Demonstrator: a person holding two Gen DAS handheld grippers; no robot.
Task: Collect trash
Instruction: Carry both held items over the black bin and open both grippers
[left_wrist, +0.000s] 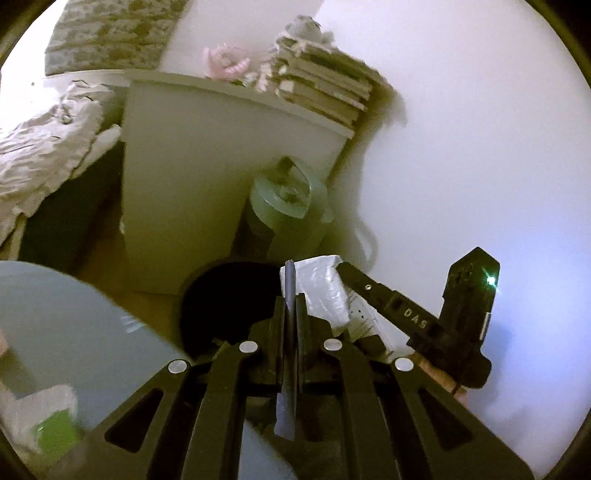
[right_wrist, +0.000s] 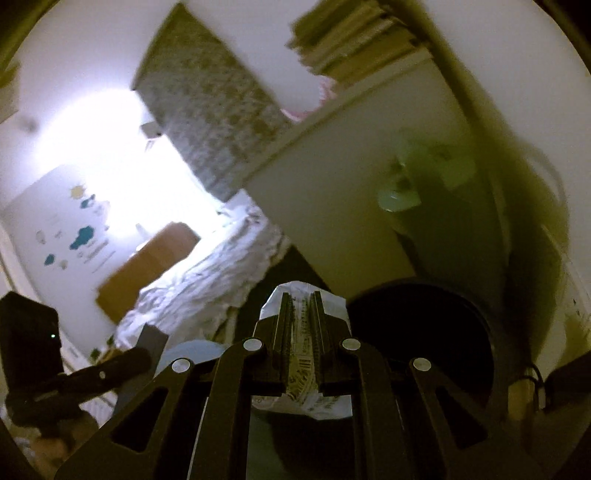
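Left tool (left_wrist: 290, 291), low in the middle of its frame, is clamped narrow on a thin grey-blue sheet (left_wrist: 289, 284) that stands edge-on between its fingers and runs down toward the camera. Right tool (right_wrist: 301, 306), at the lower centre of its own frame, grips a crumpled white printed wrapper (right_wrist: 301, 354), the paper bulging past the fingertips and spilling out below them. Both tools sit over a round black bin (left_wrist: 229, 299), whose dark mouth fills the lower middle of the left view and the lower right of the right view (right_wrist: 421, 328). From the left camera, the right tool appears at the lower right with the white wrapper (left_wrist: 325, 295) held beside the bin's rim. From the right camera, the left tool shows at the lower left with the grey sheet (right_wrist: 151, 341) sticking up from it. Behind the bin stands a pale green device (left_wrist: 291, 199) against a white cabinet (left_wrist: 192, 177), which carries a stack of books (left_wrist: 325, 85) and a pink item (left_wrist: 225, 62) at the top of the frame. Rumpled white bedding (left_wrist: 44, 136) lies at the left edge, and a light blue round surface (left_wrist: 74, 325) with a white-and-green scrap (left_wrist: 48, 417) fills the lower left.
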